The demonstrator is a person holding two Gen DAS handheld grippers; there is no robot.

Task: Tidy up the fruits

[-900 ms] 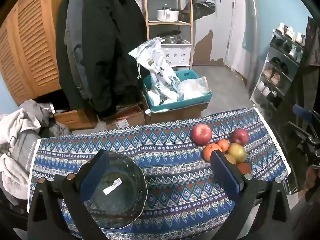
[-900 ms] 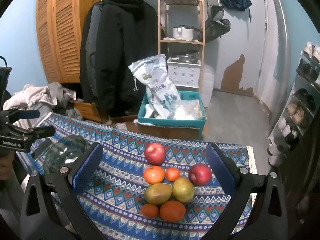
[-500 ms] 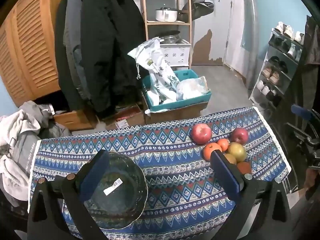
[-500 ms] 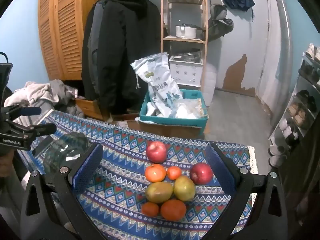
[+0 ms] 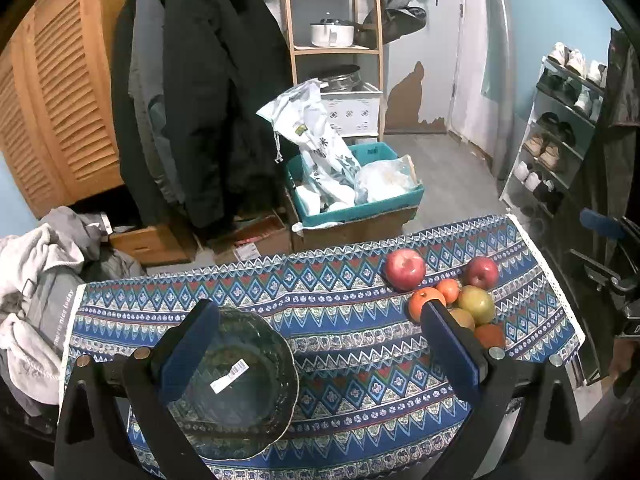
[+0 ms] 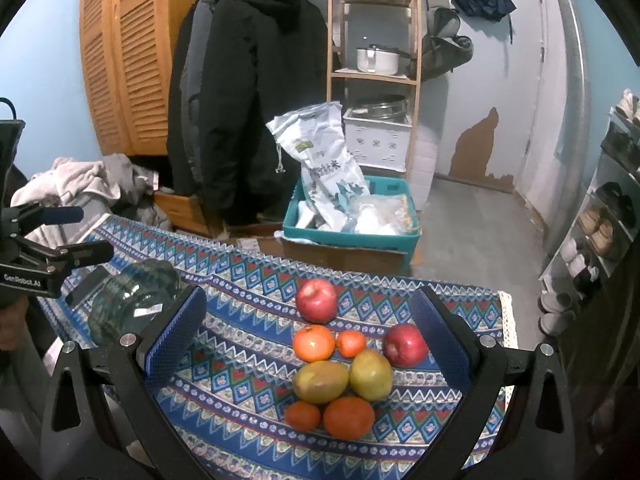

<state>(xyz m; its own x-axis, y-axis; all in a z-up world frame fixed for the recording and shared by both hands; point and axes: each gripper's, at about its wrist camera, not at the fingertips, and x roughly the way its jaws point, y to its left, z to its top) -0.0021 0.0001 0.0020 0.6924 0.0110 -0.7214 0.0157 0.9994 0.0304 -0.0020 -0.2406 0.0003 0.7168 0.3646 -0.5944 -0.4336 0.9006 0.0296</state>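
A cluster of fruit lies on the patterned tablecloth [image 6: 248, 280]: two red apples [image 6: 317, 301] [image 6: 405, 345], two yellow-green mangoes [image 6: 320, 382] [image 6: 371, 374] and several oranges [image 6: 313, 343]. My right gripper [image 6: 310, 334] hangs open above this cluster, nothing between its pads. A dark glass bowl [image 5: 240, 380] with a white sticker sits at the table's near left. My left gripper [image 5: 320, 354] stands open over it, its left pad above the bowl's rim. In the left wrist view the fruit [image 5: 404, 269] lies at the right, partly hidden behind the right finger [image 5: 452, 350].
Beyond the table stand a teal bin [image 5: 356, 208] with bags on a cardboard box, hanging dark coats [image 5: 208, 100], a wooden shelf with a pot [image 5: 332, 34] and a shoe rack [image 5: 560, 128]. Grey clothes [image 5: 36, 272] pile at the left. The table's lace edge [image 5: 556, 288] is at the right.
The right wrist view has shifted slightly, with the fruit a little lower and nearer. The left view is almost unchanged. Both grippers stay open.
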